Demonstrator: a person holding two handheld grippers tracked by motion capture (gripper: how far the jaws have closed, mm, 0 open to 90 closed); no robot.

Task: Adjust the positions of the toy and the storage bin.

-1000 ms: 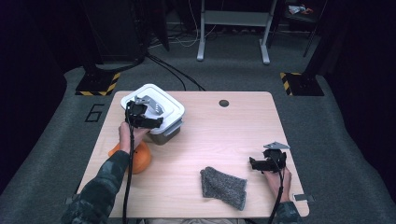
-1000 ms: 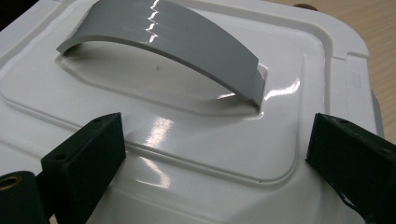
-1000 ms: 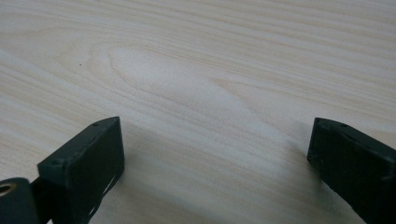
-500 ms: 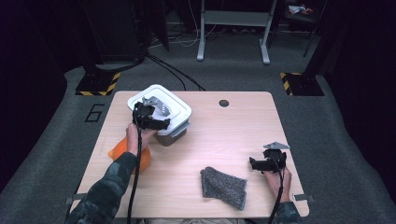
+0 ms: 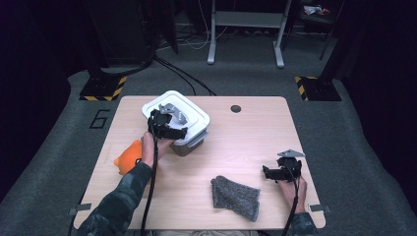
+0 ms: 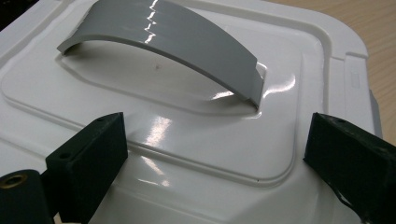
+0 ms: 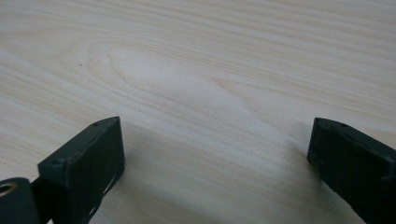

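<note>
**Left gripper over box lid, jaws wide, nothing gripped**

Left gripper [image 5: 181, 132] hovering over the white lid [image 5: 192, 115] of the storage box [image 5: 189, 145], far-left part of the table [image 5: 246, 142]. Jaws spread wide in the left gripper view, one low at each side of the frame, glossy lid [image 6: 196, 140] between them. Nothing clamped. Cannot tell from the frames whether jaw tips touch the lid surface.

Grey arched handle [image 6: 163, 39] on the lid, just ahead of the jaws, not between them. Seen from the high view as a grey strip [image 5: 173, 110] near lid centre, just beyond the gripper. Lid seated on the box, darker box wall visible below the rim on the near side.

Left hand [image 5: 150, 147] behind the gripper, camouflage sleeve running back to the bottom edge, cable trailing along the forearm.

Orange object [image 5: 127, 156] on the table just left of the left forearm, partly hidden by it; kind not clear.

Right gripper [image 5: 271, 173] low at the near-right part of the table, well apart from the box. Jaws wide open in the right gripper view, bare wood [image 7: 201, 93] between them, holding nothing. Grey three-cornered plate on top.

Grey knitted cloth [image 5: 235, 195] flat on the table near the front edge, between the two arms, nearer the right gripper, not touching it.
</note>
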